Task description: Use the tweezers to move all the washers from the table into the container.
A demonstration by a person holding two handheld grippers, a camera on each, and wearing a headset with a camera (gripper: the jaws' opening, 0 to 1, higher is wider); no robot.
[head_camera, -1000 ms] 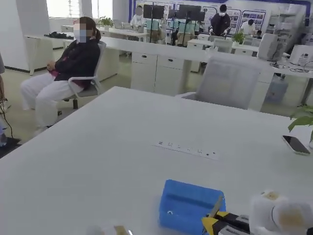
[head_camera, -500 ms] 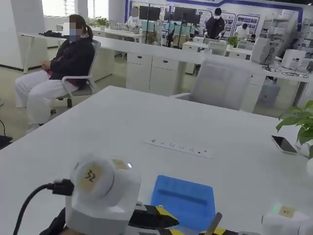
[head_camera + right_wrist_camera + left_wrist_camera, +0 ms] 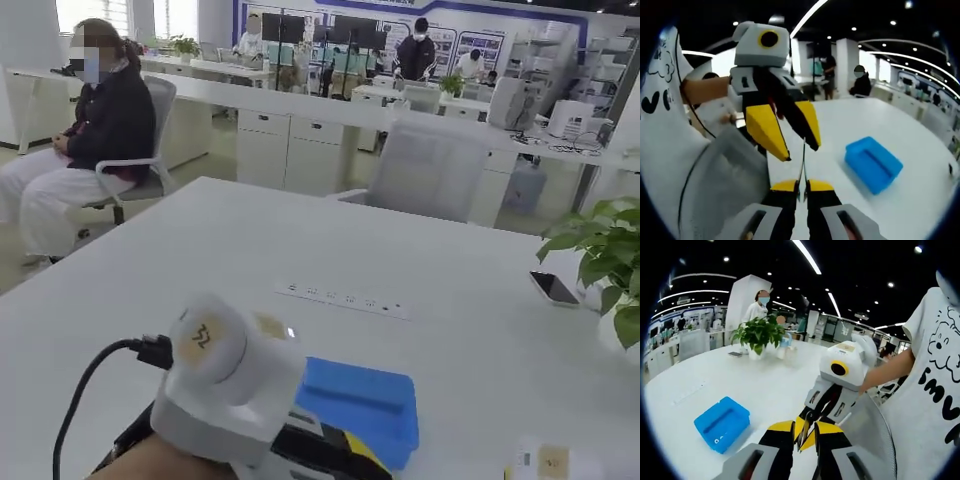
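Matt blue plastic container (image 3: 365, 405), glossy white table (image 3: 450, 330)

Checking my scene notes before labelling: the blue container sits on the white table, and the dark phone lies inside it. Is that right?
Not quite. The blue container does sit on the white table, but the dark phone is not inside it. It lies on the bare tabletop near the potted plant, well apart from the container. The head view shows this.

Blue container (image 3: 365, 402), white table (image 3: 200, 260), green plant (image 3: 600, 265), yellow-and-black left tool (image 3: 804, 432), black-printed white shirt (image 3: 922, 347)
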